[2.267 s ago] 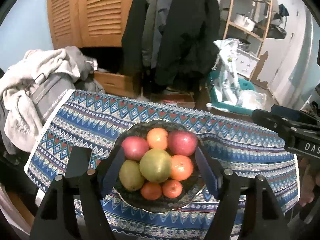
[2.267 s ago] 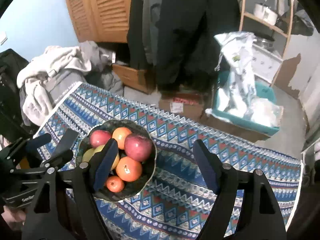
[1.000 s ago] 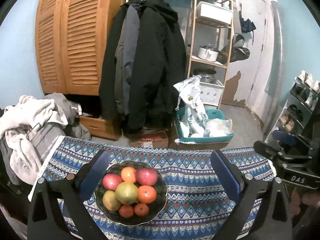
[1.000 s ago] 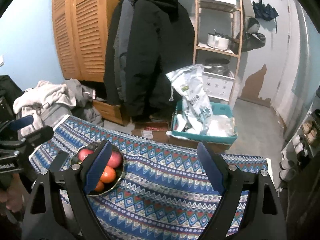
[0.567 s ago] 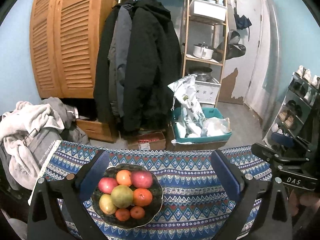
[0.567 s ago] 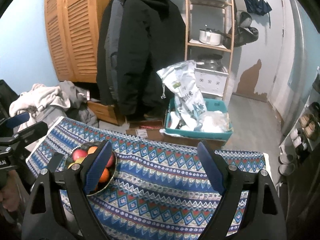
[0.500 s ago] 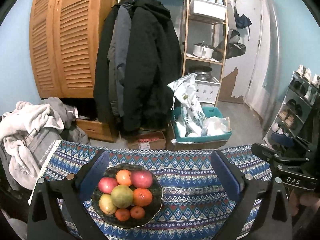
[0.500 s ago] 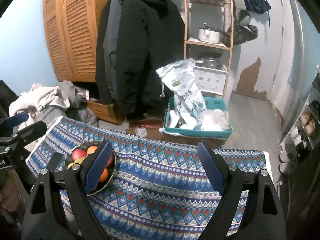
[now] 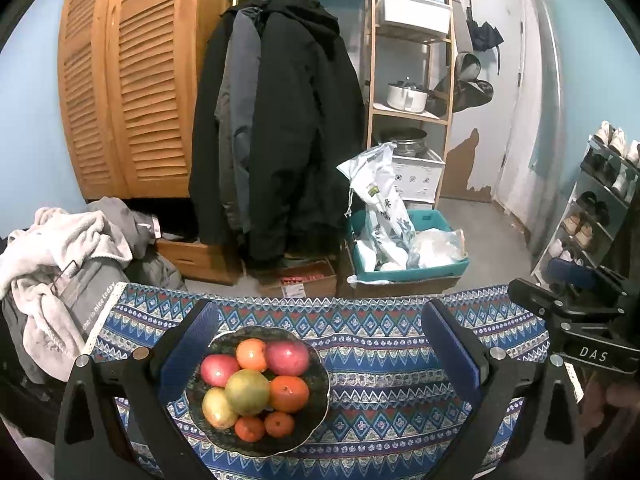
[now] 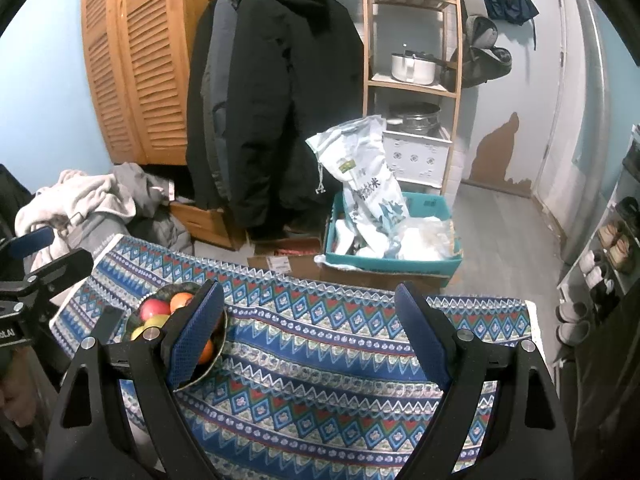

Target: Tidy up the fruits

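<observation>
A dark patterned bowl (image 9: 316, 412) sits on the blue patterned tablecloth (image 9: 380, 360), left of centre. It holds two red apples (image 9: 286, 357), a green-yellow fruit (image 9: 247, 392), a yellow pear (image 9: 216, 408) and several oranges (image 9: 289, 393). My left gripper (image 9: 320, 344) is open and empty, held above and behind the bowl. My right gripper (image 10: 310, 320) is open and empty over the cloth to the right of the bowl (image 10: 160, 294), which its left finger partly hides. The right gripper also shows at the right edge of the left wrist view (image 9: 576, 320).
A pile of clothes (image 9: 60, 248) lies off the table's left end. Beyond the far edge stand a teal bin with bags (image 9: 404, 248), cardboard boxes (image 9: 304, 280), hanging coats (image 9: 280, 120), a wooden shelf (image 9: 412, 80) and a shoe rack (image 9: 600, 200).
Both grippers have pulled back and up from the bowl, so it looks smaller and lower in view. The left gripper's jaws opened wider. In the last half second little moved.
</observation>
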Available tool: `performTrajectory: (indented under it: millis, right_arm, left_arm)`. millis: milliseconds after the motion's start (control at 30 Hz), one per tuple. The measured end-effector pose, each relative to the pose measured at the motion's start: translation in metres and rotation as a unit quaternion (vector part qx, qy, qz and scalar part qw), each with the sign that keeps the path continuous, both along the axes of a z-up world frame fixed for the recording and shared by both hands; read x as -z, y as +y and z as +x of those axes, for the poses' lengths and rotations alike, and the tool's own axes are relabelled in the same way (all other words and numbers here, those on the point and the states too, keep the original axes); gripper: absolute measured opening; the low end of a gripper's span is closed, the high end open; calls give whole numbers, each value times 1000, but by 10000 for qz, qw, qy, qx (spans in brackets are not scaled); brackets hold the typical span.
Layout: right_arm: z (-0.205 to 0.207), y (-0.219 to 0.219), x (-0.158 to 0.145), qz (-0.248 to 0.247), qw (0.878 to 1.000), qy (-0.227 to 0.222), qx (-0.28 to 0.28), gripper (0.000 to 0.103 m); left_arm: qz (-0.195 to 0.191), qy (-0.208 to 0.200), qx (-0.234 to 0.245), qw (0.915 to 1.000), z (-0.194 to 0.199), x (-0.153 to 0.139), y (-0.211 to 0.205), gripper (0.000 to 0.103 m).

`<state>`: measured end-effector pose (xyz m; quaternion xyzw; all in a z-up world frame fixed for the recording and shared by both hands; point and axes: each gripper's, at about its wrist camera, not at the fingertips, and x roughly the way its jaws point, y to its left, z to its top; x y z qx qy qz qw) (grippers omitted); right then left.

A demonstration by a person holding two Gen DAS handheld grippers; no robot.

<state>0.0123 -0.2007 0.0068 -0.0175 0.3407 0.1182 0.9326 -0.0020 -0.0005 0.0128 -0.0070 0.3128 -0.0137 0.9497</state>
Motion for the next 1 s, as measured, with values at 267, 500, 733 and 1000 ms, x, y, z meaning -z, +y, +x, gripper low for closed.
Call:
performTrajectory:
  millis: [267,500,733,1000]
  right_arm:
    - [1,4,-3,-26,10000,-6,-53,86]
    - [2,6,-2,-23,10000,12,-57,86]
    - [3,8,-1,-38,10000,18,-81,86]
    - [3,7,-1,-40,10000,10,-75,86]
  left_arm:
    - [-33,6,-18,10000,0,-1,1,102]
    - [-7,3,-39,10000,0,-1,2,102]
    - [-5,8,-70,10000,-1,0,2,102]
    - [10,36,-96,9999,0,1,2,102]
